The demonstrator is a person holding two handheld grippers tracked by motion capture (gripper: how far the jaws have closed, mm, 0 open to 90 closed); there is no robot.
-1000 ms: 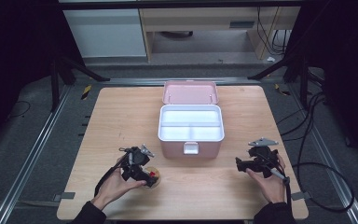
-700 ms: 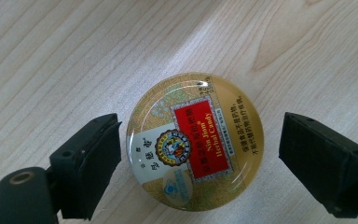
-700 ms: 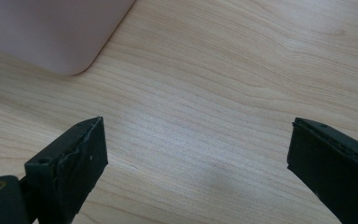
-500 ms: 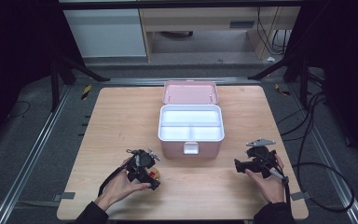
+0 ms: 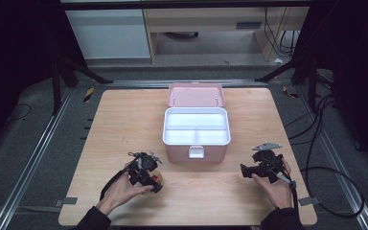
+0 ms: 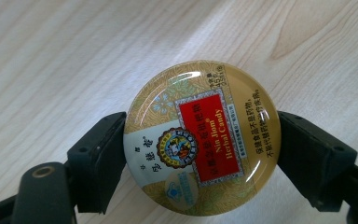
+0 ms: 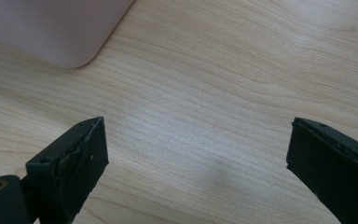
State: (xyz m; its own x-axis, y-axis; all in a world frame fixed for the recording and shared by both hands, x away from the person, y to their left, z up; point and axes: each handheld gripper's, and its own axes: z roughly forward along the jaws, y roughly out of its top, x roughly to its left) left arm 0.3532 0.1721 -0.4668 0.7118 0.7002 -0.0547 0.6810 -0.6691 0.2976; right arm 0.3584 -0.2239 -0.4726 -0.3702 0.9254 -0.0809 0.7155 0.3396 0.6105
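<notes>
A round gold candy tin [image 6: 200, 149] with a red label lies flat on the wooden table [image 5: 124, 120], in front of and left of the box. My left gripper [image 6: 200, 140] straddles it; its jaws have just been closing, and both pads now touch the tin's rim on opposite sides. From above, the left gripper [image 5: 148, 175] covers most of the tin [image 5: 158, 177]. My right gripper [image 5: 247, 171] hovers low over bare wood at the front right. Its jaws stand wide apart with nothing between them [image 7: 198, 144].
A pink box [image 5: 177, 154] stands open mid-table, with a white divided tray [image 5: 196, 128] inside and its lid [image 5: 195, 94] tipped back. A corner of the box [image 7: 51, 28] lies ahead of the right gripper. The table's front edge is close to both hands.
The left gripper has shifted slightly toward the tin and now sits over it, where the tin earlier showed beside it. The right hand has kept still.
</notes>
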